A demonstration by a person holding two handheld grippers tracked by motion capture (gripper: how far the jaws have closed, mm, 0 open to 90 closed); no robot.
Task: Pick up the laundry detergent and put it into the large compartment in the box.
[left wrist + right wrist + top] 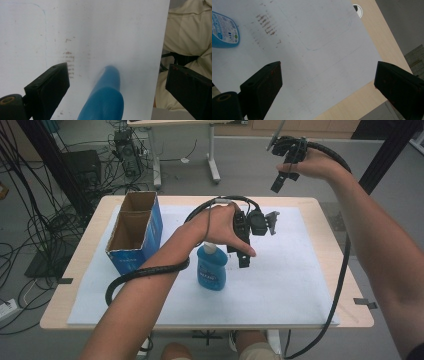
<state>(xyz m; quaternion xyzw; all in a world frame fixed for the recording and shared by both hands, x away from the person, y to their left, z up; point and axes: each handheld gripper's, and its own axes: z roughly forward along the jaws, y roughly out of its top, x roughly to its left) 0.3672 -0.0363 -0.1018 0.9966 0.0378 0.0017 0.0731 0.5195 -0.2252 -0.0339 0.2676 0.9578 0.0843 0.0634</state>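
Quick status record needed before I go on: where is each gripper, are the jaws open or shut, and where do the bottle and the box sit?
left gripper: just above the bottle, jaws open wide, nothing pressed between them
right gripper: raised high over the far right of the table, jaws open, empty
blue bottle: upright on the white mat, near its middle; its top sits between the left jaws without touching them
cardboard box: open-topped, on the left of the mat, looks empty
white mat: covers most of the wooden table

Lab or test room: cable tangles [30,220] on grey floor, computer tower [125,152], black frame posts [55,165]
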